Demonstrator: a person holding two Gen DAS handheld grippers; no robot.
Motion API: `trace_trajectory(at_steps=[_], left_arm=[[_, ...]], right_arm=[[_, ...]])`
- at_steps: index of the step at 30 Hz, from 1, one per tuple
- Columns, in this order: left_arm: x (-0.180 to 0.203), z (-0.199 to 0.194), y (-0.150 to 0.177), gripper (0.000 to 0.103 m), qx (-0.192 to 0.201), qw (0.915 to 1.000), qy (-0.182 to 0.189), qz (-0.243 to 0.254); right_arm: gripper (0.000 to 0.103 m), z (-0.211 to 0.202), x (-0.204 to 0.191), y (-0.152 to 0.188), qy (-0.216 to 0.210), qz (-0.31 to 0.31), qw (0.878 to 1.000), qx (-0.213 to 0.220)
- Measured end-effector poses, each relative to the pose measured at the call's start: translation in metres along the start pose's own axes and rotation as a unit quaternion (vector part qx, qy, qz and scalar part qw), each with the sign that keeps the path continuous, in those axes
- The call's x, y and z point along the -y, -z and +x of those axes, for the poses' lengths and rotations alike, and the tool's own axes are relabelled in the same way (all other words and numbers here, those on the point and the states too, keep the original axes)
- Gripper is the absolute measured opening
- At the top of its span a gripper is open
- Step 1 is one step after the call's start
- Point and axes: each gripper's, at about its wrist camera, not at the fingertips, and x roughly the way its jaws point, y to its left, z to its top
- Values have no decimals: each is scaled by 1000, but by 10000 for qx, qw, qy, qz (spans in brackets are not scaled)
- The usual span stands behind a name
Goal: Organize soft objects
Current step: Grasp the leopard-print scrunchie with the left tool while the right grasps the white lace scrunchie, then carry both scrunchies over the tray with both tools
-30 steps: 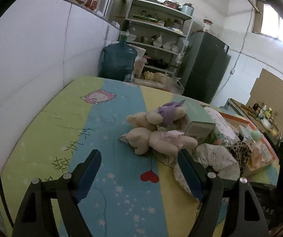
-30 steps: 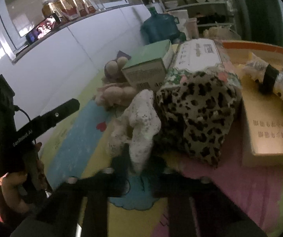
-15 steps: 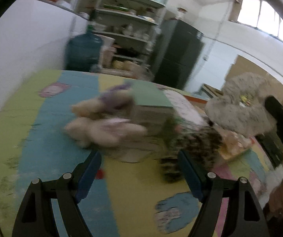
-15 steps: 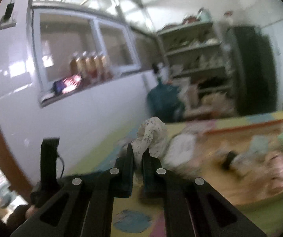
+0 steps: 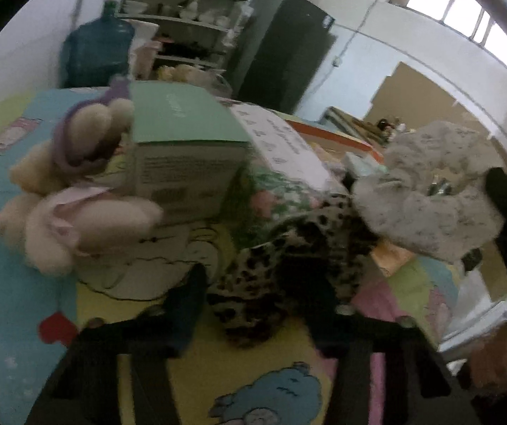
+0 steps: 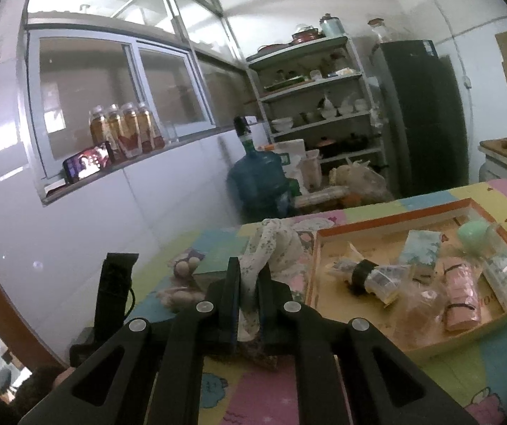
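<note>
In the left wrist view the left claw (image 5: 260, 297) sits low over the surface (image 5: 246, 372), which is covered by a pastel cartoon mat; its two fingers are spread wide with a leopard-print cloth (image 5: 289, 265) lying between them, though blur hides whether they touch it. Just beyond, a green-topped box (image 5: 182, 148) carries small printed text and a barcode too smeared to read, with cream plush toys (image 5: 69, 191) pressed against its left side. To the right a pale speckled cloth (image 5: 430, 198) hangs in the air, and a white sheet with printed lines (image 5: 282, 145), not legible, rests on a floral bundle. In the right wrist view the right claw (image 6: 250, 283) is clenched on that same speckled cloth (image 6: 271, 244), which bunches up above the fingertips, raised over the near left part of the surface. To the right lies an orange-rimmed tray (image 6: 388, 216) holding wrapped packets and a pale green ball (image 6: 474, 235); their labels cannot be read. On the far window ledge stand four bottles (image 6: 122, 131) and a lit phone (image 6: 87, 164).
</note>
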Motion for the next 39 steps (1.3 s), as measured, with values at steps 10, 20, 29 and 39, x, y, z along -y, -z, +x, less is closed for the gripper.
trace_trajectory(at_steps=[10,20,29,39], left_arm=[[19,-25,9,17,424,9989,18,188],[34,-71,-2,17,999,9941,-115,407],[53,-80,-15,17,1242,9903,-169,607],[81,-69,-39,17,1428,9865,25,804]], right_arm=[[10,2,0,0,24,1,10000,-13],[10,-13,-5,-3,60,-137,9995,268],[10,-36,4,-12,282,-136,9973,669],[10,-73,33,-22,835,-157,9897,1156]])
